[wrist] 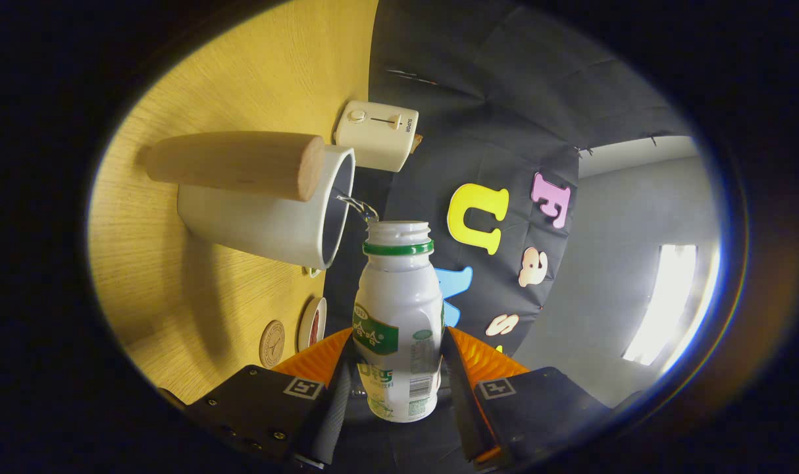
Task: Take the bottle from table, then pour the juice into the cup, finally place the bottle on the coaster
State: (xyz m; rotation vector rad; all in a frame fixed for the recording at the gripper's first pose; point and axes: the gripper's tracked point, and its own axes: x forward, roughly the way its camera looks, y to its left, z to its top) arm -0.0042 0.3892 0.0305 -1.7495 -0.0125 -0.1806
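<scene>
The jaws squeeze the open juice bottle [397,316], tipped at the cup [268,220]. A thin stream [359,205] goes in. Tip more, and juice could miss onto the tabletop [195,309].

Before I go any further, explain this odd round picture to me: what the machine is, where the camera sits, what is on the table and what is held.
No robot arm here: a person holds a hand-held two-finger gripper. The camera rides on it and looks forward along its fingers, so the picture tips sideways when the gripper tips. The fingers are shut on a white bottle with a green ring and no cap. Clear liquid runs from its mouth into a grey cup with a thick wooden handle. The cup stands on the wooden table. Beyond the cup is a cream toaster. Nearer the fingers lie a round brown coaster and a small white dish.
</scene>
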